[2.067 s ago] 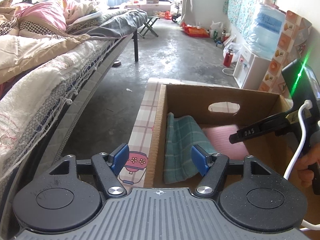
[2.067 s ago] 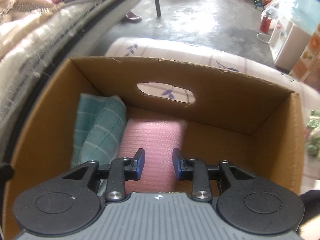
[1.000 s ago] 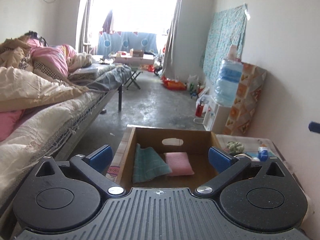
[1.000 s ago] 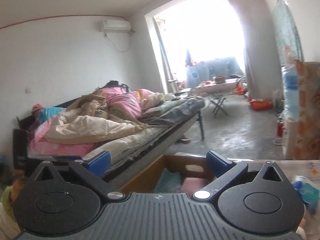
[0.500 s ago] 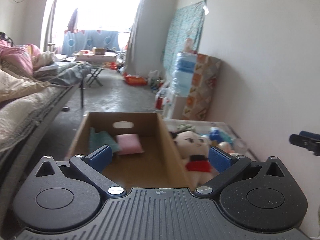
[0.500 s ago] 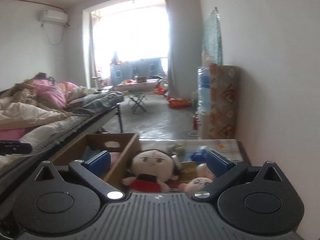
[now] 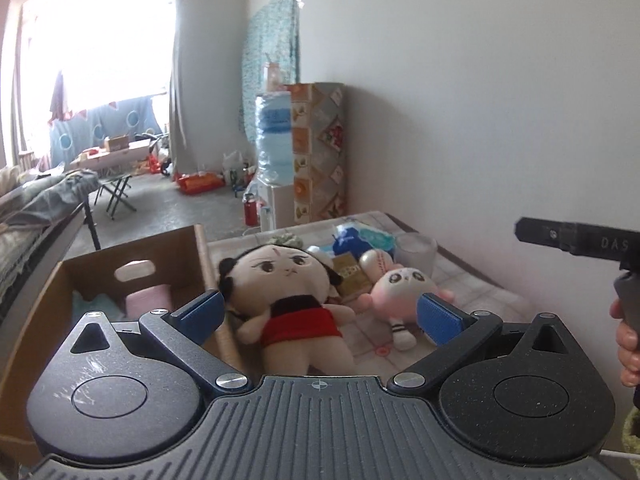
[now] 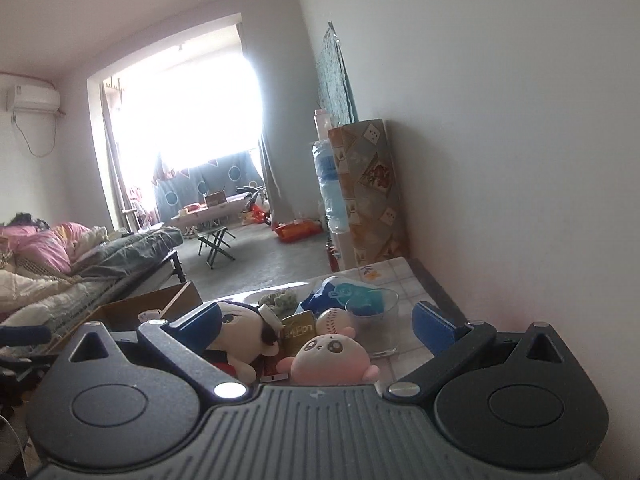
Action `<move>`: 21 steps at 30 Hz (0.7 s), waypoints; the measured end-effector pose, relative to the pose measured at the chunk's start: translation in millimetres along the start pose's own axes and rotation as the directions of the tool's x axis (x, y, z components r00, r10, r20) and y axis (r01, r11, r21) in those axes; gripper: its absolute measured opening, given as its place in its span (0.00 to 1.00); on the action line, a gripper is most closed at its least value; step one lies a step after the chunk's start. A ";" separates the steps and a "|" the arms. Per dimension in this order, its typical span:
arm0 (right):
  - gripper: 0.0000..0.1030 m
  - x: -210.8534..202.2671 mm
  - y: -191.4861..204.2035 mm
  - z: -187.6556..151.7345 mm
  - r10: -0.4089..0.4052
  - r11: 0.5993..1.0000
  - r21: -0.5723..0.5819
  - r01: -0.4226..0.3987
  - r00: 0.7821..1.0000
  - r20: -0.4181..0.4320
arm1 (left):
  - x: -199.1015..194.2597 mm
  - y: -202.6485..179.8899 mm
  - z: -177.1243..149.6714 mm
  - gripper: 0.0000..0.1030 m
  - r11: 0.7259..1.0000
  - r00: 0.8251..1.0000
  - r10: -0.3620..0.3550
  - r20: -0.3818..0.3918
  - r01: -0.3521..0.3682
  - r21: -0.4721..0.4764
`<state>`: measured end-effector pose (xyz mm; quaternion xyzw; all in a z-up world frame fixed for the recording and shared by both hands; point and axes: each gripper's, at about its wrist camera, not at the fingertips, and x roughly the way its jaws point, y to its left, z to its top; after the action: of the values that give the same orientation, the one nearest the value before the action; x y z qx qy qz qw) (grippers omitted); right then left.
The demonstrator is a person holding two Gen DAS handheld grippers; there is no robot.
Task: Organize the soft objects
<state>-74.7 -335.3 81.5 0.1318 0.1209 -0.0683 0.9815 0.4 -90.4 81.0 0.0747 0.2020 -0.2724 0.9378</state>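
Your table (image 7: 472, 280) (checked cloth) carries the cardboard box (image 7: 52, 292) at its left edge, the doll (image 7: 288, 280), pink plush (image 7: 400, 284) and glass (image 7: 416, 252) toward the wall edge.

The right gripper (image 8: 318, 324) has its fingers (image 8: 434, 326) spread wide, holding nothing, above the desk (image 8: 404, 276). Between the fingers sit a pink plush toy (image 8: 330, 360), a baseball (image 8: 332, 320) and a glass (image 8: 374, 326). A doll in a red dress (image 8: 238, 338) lies beside the left finger, and a cardboard box (image 8: 140, 306) lies beyond that finger.
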 end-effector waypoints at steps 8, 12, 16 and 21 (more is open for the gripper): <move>1.00 44.5 -50.4 -18.5 0.054 0.984 0.173 -0.046 0.998 -0.044 | 70.3 -49.7 -0.9 1.00 0.993 0.987 -0.094 -0.127 0.102 0.059; 1.00 56.1 -79.5 -25.7 0.122 0.953 0.285 -0.099 0.990 -0.065 | 102.5 -61.3 2.3 1.00 0.990 0.972 -0.124 -0.200 0.135 0.042; 1.00 64.5 -105.4 -34.0 0.131 0.922 0.374 -0.098 0.989 -0.063 | 139.7 -67.3 5.8 1.00 0.987 0.949 -0.161 -0.271 0.161 -0.026; 0.99 78.0 -122.2 -44.5 0.085 0.912 0.406 -0.062 0.996 -0.040 | 183.5 -70.2 13.2 1.00 0.986 0.939 -0.148 -0.309 0.118 -0.116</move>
<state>-29.7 -447.8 -9.7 0.3381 0.1272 -0.0510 0.9311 108.2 -240.9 13.9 0.0584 0.3671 -0.3097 0.8752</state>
